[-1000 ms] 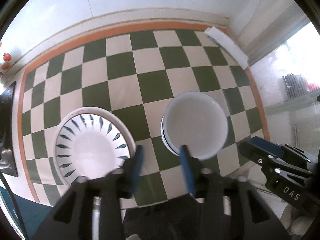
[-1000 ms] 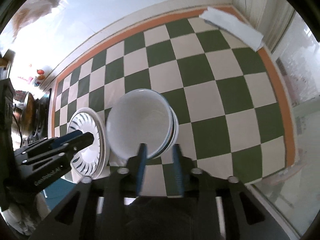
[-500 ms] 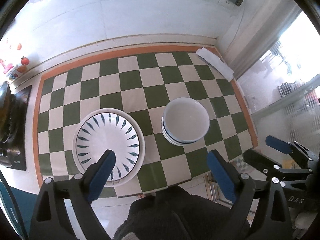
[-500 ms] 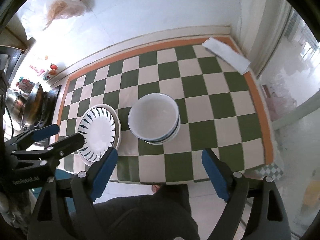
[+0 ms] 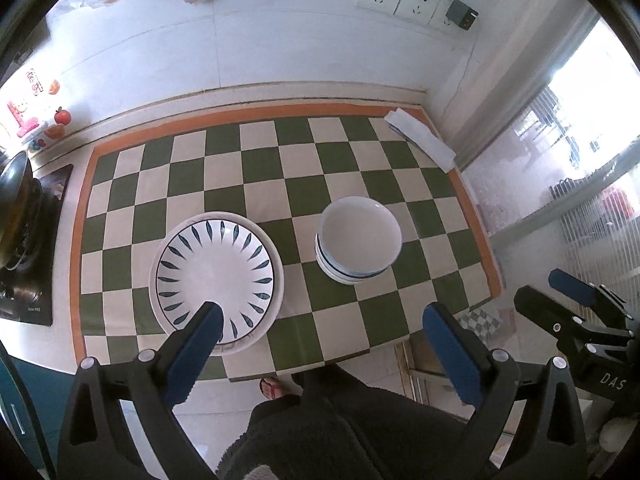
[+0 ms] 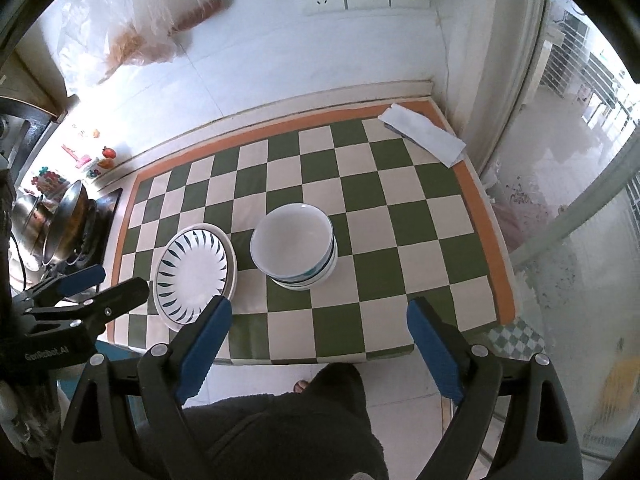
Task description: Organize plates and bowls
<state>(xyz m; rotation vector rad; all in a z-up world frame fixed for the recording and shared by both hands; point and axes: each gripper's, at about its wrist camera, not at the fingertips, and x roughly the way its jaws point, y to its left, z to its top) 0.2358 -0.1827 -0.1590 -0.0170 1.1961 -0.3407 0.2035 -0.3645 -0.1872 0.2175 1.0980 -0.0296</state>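
A stack of white bowls (image 5: 358,242) sits on the checkered surface (image 5: 256,168), with a leaf-patterned plate stack (image 5: 216,280) just left of the bowls. Left gripper (image 5: 320,330) and right gripper (image 6: 320,320) hover above, fingers spread wide, holding nothing.

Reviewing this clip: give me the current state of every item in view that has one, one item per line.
left gripper: open, empty, raised above the table.
right gripper: open, empty, raised above the table.
plates: stacked, leaf-patterned one on top, upright, nothing on it.
bowls: nested in a stack, upright, top one empty.
folded white paper: lying flat at the far right corner.
checkered table: covered with the mat.
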